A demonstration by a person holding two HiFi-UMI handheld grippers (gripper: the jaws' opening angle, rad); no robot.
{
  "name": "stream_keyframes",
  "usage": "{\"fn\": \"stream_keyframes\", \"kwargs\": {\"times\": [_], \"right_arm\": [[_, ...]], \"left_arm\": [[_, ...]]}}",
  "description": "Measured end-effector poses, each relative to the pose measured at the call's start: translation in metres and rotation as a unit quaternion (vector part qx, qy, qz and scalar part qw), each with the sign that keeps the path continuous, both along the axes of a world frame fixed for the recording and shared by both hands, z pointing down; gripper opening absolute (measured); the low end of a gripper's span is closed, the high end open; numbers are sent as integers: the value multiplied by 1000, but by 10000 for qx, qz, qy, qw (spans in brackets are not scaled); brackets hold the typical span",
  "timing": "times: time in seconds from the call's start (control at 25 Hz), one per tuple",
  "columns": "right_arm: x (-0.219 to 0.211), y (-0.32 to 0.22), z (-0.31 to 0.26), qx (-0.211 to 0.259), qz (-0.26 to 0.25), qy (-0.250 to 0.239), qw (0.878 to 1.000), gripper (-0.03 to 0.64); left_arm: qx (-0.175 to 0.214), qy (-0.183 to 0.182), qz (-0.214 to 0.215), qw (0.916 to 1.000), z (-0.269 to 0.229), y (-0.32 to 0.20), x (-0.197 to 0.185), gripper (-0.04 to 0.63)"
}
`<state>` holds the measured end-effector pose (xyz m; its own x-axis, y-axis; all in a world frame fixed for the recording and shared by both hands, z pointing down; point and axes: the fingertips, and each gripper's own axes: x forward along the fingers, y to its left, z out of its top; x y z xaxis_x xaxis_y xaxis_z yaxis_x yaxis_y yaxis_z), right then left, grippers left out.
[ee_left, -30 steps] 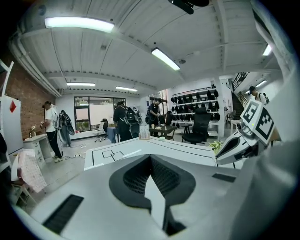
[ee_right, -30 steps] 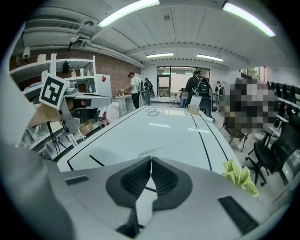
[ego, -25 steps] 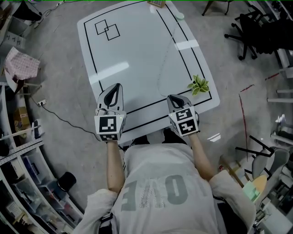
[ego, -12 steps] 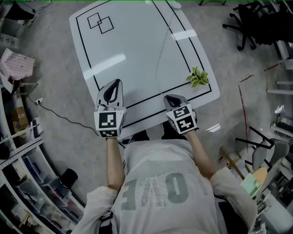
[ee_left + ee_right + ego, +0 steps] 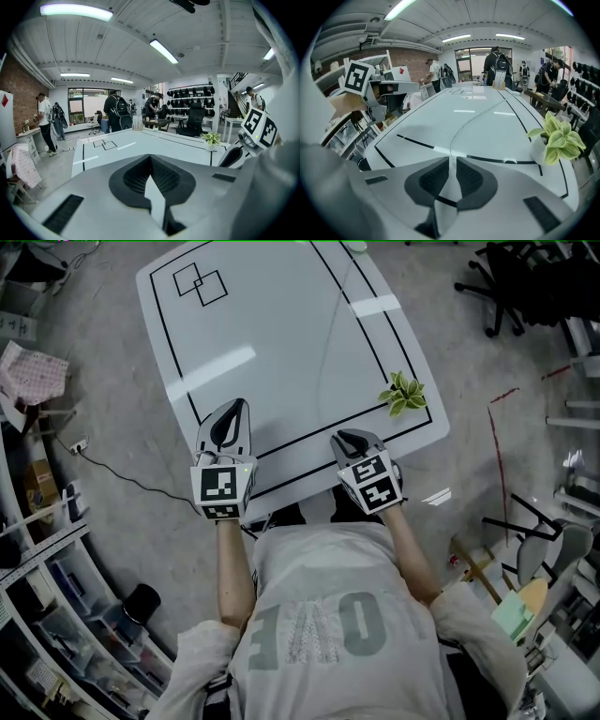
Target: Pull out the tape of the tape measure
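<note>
Grey workshop floor; white tabletop (image 5: 281, 334) with a black border line (image 5: 415, 142).

Change over the last second: in the head view the tabletop has slid up the frame. The tape measure case (image 5: 355, 246), clearly inside the frame before, is now cut by the top edge, at the far end of the surface from the fingers. Both grippers sit at the near edge much as before. The drawn-out tape (image 5: 450, 140) reads slightly longer than a second ago, a thin curved line running from the case to the right gripper (image 5: 345, 437). My reading: the pull is under way and most of the tabletop's length is already spanned. Little room is left to draw back.

Fingers:
- Right gripper: fingers all but together, pinched on the tape's end. The strip enters the narrow slit between them just past the border line. Plant (image 5: 403, 395) stands ahead and to the right of these fingers, clear of the tape.
- Left gripper (image 5: 236, 407): fingers closed together, nothing between them, well left of the tape, touching nothing I can see.
</note>
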<state>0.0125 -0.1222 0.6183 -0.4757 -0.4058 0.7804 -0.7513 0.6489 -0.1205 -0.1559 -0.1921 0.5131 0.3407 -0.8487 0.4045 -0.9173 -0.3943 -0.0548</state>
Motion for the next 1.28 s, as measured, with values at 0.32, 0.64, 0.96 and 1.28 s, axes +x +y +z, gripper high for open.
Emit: {"fn": "stream_keyframes", "kwargs": {"times": [0.32, 0.64, 0.96, 1.28], "right_arm": [[0, -11, -10, 157, 37, -62, 9999, 40], [5, -72, -79, 1118, 364, -333, 9925, 40], [5, -121, -189, 2493, 663, -876, 9622, 40], [3, -116, -267, 3687, 864, -1498, 9133, 35]], "left_arm": [[66, 52, -61, 9999, -4, -3, 0, 23], [312, 68, -327, 9990, -39, -20, -4, 23], [1236, 168, -599, 9904, -123, -35, -4, 23], [2164, 356, -897, 9715, -190, -23, 2, 23]]}}
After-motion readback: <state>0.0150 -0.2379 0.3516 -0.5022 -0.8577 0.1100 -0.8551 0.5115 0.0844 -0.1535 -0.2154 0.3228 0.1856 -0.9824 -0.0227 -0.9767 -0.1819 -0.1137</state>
